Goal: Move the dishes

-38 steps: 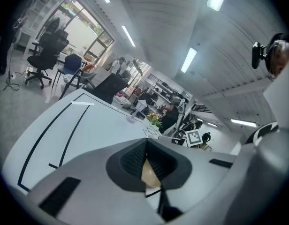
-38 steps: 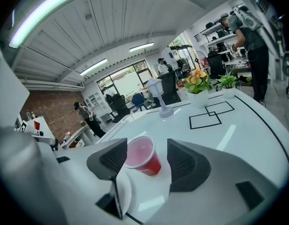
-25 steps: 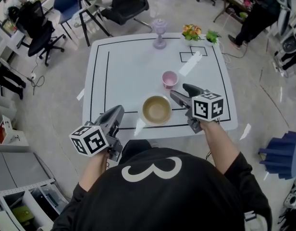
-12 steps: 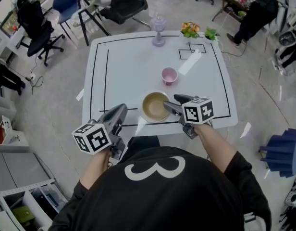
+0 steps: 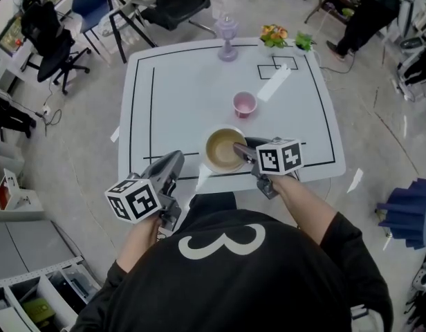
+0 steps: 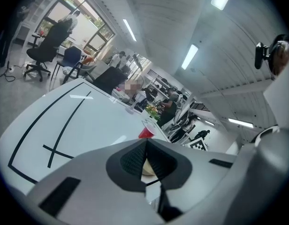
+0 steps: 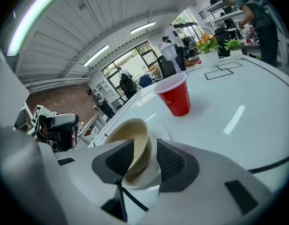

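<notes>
right gripper (image 7: 144, 158): jaws apart, astride the bowl (image 7: 133, 135) rim, one inside, one outside; not yet clamped, by my judgement
left gripper (image 6: 145, 158): clenched on nothing, off the near left edge of the worktop (image 5: 178, 95)
bowl: upright at the worktop's near edge, cup (image 7: 175, 95) farther off
step: taking hold of the bowl
next: squeeze the wall firmly, lift level, clear the cup

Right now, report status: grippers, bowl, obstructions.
Right gripper: jaws open astride bowl rim. Left gripper shut, empty, at table edge. Cup beyond bowl, clear.
</notes>
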`<action>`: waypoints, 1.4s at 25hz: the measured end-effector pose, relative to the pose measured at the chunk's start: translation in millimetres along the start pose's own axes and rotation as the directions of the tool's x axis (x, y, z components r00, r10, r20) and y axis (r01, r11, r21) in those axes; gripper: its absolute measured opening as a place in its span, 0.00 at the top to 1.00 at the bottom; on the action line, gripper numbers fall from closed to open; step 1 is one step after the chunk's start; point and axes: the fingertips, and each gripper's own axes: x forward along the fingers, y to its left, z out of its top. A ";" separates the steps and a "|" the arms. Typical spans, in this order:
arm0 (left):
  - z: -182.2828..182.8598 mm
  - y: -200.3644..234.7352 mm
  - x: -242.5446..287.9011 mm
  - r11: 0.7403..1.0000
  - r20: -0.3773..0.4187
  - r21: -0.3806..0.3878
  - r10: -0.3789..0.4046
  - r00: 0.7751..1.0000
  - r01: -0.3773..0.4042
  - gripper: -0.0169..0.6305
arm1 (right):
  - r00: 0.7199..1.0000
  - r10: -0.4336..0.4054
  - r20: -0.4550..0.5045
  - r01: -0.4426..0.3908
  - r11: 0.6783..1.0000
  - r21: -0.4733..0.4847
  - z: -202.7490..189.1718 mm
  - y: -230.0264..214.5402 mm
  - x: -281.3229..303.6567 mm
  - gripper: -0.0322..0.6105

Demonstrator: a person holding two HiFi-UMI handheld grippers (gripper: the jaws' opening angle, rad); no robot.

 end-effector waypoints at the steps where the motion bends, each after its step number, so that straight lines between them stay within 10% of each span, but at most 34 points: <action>1: -0.1 0.4 1.0 1.000 -0.002 -0.001 -0.001 1.000 0.001 0.97 | 1.000 0.000 0.004 0.000 1.000 0.008 0.8 0.0 0.2 0.71; 10: 0.8 -2.2 6.6 1.000 -0.026 0.010 -0.019 0.999 0.020 0.97 | 0.998 -0.045 0.033 0.044 0.998 0.034 6.0 -2.9 -0.5 0.89; 35: 6.3 -33.2 52.8 0.990 -0.086 0.056 -0.123 0.989 0.128 0.97 | 0.975 -0.138 0.172 0.121 0.987 0.105 30.2 -42.4 -82.6 0.90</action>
